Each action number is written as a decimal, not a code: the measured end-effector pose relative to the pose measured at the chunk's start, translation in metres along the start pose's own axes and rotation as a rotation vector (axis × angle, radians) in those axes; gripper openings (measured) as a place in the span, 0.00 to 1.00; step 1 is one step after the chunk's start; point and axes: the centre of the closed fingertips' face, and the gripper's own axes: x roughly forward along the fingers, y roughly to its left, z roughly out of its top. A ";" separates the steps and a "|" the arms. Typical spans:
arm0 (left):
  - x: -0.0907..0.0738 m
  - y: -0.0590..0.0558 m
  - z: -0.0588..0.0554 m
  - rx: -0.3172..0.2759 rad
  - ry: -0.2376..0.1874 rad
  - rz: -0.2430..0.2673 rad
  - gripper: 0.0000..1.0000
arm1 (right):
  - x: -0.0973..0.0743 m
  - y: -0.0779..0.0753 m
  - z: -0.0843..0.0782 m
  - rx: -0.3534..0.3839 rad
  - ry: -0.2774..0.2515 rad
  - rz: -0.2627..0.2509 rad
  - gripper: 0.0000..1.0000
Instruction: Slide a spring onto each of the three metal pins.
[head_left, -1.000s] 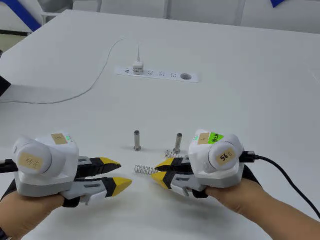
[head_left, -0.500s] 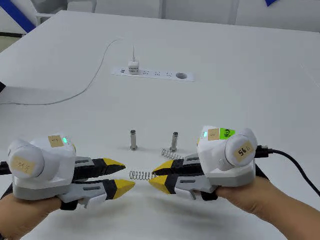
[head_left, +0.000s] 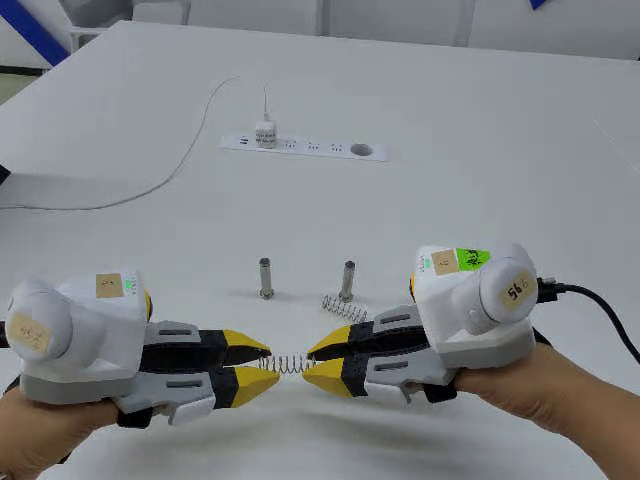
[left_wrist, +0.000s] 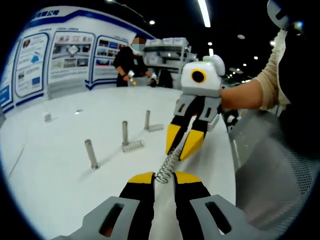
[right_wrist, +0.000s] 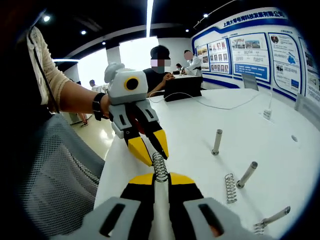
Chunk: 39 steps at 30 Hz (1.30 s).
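Steel pins stand bare on the white table (head_left: 470, 170): the left pin (head_left: 266, 278), the middle pin (head_left: 348, 280) and, in the right gripper view, a third pin (right_wrist: 275, 215). None carries a spring, so I judge that no part of the task is finished.

One loose spring (head_left: 345, 307) lies on the table just beside the middle pin's foot. What looks like another coil (right_wrist: 259, 227) lies by the third pin, though it is small and warped at the edge of that view.

The held spring (head_left: 290, 364) spans the gap between the two grippers, near the person and in front of the pins. The left gripper (head_left: 274, 364) has its jaws closed on one end. The right gripper (head_left: 306, 365) has its jaws closed on the other, tips facing the left's. Whether the spring is lifted clear of the table I cannot tell.

Left to do: carry this spring to a pin, thread it over the top, then do likewise with the other two.
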 end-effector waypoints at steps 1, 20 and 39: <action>0.000 -0.001 -0.001 0.000 0.003 -0.005 0.15 | -0.001 0.001 0.000 0.001 -0.002 0.007 0.11; 0.004 -0.009 -0.002 0.033 0.017 -0.033 0.12 | -0.006 0.007 0.020 0.001 -0.038 0.023 0.11; 0.011 -0.007 0.004 0.025 -0.013 -0.015 0.11 | 0.004 0.007 0.049 -0.054 -0.076 0.000 0.11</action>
